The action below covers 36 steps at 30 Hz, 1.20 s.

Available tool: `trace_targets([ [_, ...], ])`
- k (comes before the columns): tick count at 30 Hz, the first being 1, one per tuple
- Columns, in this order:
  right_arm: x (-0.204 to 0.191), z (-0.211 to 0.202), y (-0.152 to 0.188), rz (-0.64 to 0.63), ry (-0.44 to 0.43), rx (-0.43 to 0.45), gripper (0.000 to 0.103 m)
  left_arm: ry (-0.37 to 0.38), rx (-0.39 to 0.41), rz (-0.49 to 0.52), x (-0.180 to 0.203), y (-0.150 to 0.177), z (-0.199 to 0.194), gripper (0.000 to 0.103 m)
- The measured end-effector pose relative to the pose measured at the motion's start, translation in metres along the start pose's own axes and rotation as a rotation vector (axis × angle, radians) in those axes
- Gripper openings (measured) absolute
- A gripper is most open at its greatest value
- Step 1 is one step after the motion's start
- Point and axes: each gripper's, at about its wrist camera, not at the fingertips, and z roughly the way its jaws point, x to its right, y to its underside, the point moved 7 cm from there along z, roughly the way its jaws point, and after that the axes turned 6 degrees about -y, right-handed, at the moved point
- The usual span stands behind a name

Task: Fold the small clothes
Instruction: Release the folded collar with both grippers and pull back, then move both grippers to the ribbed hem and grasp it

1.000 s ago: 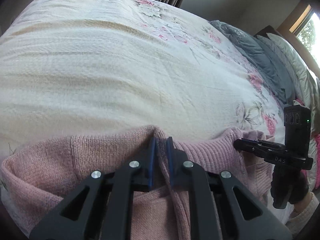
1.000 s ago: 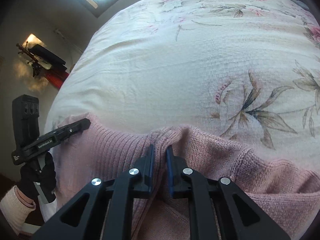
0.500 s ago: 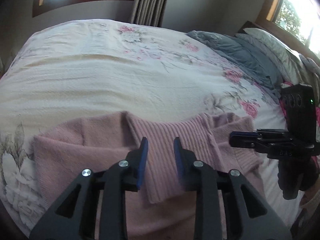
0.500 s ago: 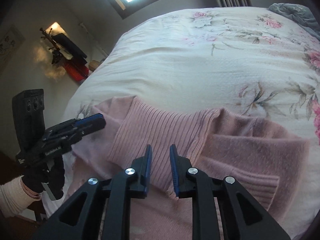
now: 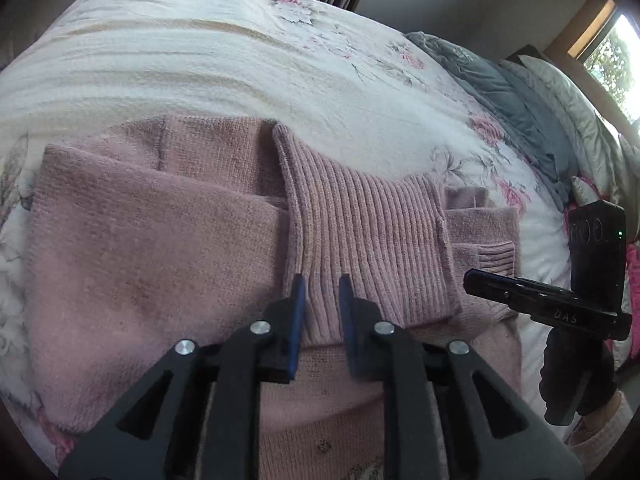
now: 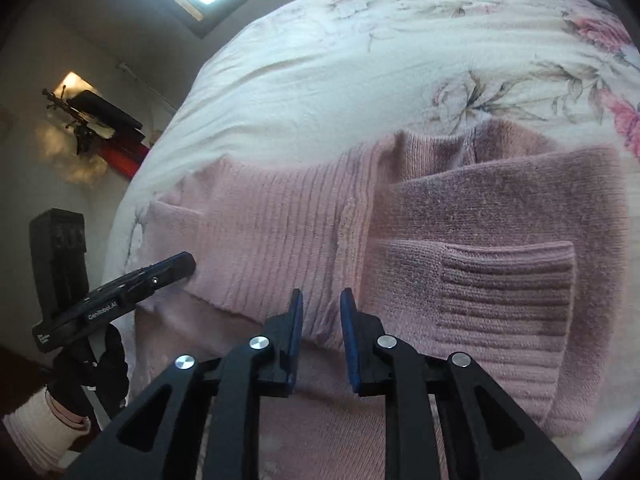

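Note:
A pink knit sweater (image 5: pixel 140 260) lies folded on the bed. Its ribbed band (image 5: pixel 368 240) is turned over the middle and a sleeve cuff (image 5: pixel 494 258) lies at the right. My left gripper (image 5: pixel 322 284) is open a little, its blue pads hovering over the band's near edge. My right gripper (image 5: pixel 470 278) comes in from the right beside the band's corner. In the right wrist view the right gripper (image 6: pixel 321 300) is also slightly open over the ribbed band (image 6: pixel 280 232), with the cuff (image 6: pixel 508 296) to its right. The left gripper (image 6: pixel 186 262) sits at the band's left edge.
A white floral bedspread (image 5: pixel 240 60) stretches beyond the sweater. A grey blanket (image 5: pixel 500 88) and pillows (image 5: pixel 568 104) lie at the far right. The bed edge drops off at the left of the right wrist view, near a dark stand (image 6: pixel 100 116). Black-gloved hands (image 5: pixel 576 376) hold both grippers.
One second ago both grippers were shut on the sweater's edge. They let go, lifted back, and now sit lower over the ribbed band with narrower jaws than half a second ago.

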Motion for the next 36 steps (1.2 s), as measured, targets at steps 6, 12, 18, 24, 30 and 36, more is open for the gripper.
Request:
trace_targets([
  [6, -0.024, -0.069, 0.063, -0.066, 0.044, 0.028, 0.043, -0.058, 0.025, 0.054, -0.013, 0.061, -0.08, 0.061],
  [12, -0.03, -0.11, 0.173, -0.01, 0.091, -0.033, 0.046, -0.153, -0.103, -0.049, -0.064, 0.168, -0.141, 0.063],
  [18, -0.025, -0.14, 0.259, 0.086, 0.153, -0.078, 0.046, -0.22, -0.223, -0.162, -0.102, 0.257, -0.178, 0.063],
  [24, -0.008, -0.15, 0.31, 0.161, 0.222, -0.129, 0.047, -0.213, -0.285, -0.202, -0.112, 0.302, -0.181, 0.063],
  [30, 0.0, -0.145, 0.341, 0.209, 0.218, -0.181, 0.047, -0.126, -0.307, -0.215, -0.1, 0.315, -0.174, 0.062],
  [36, 0.003, -0.135, 0.36, 0.247, 0.179, -0.222, 0.047, -0.053, -0.343, -0.241, -0.087, 0.326, -0.168, 0.062],
])
